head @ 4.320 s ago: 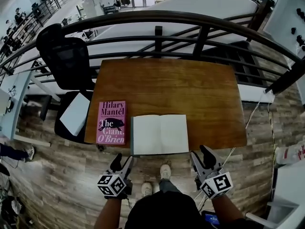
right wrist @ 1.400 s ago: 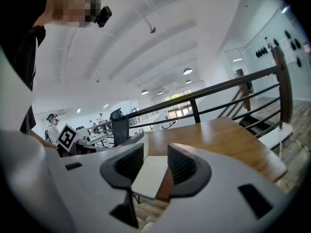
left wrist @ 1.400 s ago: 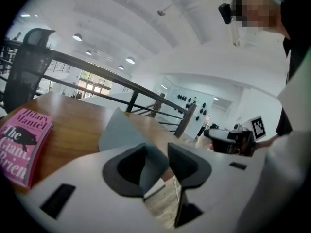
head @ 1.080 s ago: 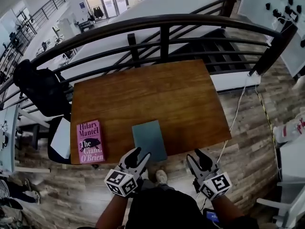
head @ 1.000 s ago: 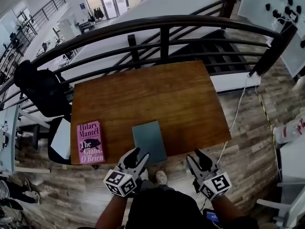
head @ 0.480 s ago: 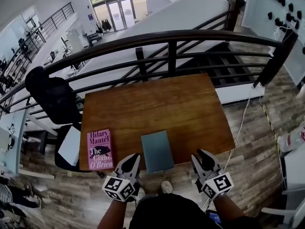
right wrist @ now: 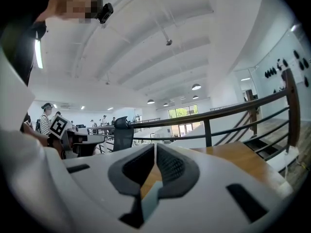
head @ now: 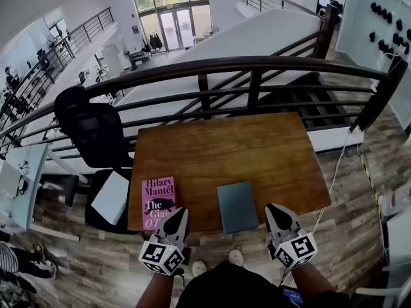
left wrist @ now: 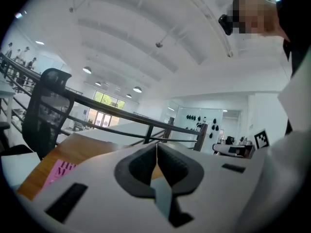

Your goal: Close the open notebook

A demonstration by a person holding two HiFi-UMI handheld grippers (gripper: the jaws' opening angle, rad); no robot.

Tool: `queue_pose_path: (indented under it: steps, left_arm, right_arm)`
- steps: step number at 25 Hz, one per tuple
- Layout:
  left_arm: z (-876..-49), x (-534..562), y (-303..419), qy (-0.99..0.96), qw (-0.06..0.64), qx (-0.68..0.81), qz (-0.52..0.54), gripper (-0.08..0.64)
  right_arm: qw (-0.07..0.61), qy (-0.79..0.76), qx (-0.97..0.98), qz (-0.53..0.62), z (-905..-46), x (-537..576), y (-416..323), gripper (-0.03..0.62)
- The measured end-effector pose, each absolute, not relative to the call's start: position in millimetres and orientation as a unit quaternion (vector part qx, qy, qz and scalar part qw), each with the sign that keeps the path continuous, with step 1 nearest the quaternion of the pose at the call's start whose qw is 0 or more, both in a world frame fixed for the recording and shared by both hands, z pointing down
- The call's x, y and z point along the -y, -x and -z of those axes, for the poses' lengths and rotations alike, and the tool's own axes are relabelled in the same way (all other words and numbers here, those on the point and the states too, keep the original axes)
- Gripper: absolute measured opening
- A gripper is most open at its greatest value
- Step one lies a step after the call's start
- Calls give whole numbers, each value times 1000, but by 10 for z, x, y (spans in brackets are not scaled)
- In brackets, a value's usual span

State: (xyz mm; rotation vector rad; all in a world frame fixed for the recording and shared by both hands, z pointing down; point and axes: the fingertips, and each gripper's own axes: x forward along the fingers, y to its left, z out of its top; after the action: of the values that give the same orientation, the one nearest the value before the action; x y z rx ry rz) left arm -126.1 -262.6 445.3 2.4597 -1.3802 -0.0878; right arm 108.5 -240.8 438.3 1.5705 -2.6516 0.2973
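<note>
1 pink book (head: 158, 199), "Hilary Mantel"; 1 teal notebook (head: 237, 206), shut. Your L gripper (head: 181, 212) & R gripper (head: 275, 209) jaws just closed together, empty.

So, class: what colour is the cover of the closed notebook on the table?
Muted teal, a greyish blue-green. The notebook shows best in the head view.

Scene lit brightly & evenly by daylight from far glass doors (head: 173, 25) + ceiling lamps (right wrist: 196, 87); shadows soft. Railing (head: 257, 63) bent by fisheye distortion; gripper views vignetted, left gripper (left wrist: 156, 147) & right gripper (right wrist: 155, 148) blurred up close.
</note>
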Motion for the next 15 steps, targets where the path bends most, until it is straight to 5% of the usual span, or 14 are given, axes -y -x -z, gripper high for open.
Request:
queue_pose_path:
  steps: [15]
  left_arm:
    - [-4234, 2389, 2300, -854, 124, 502, 50, 17]
  right_arm:
    - [-10, -523, 844, -118, -4176, 2338, -541, -5]
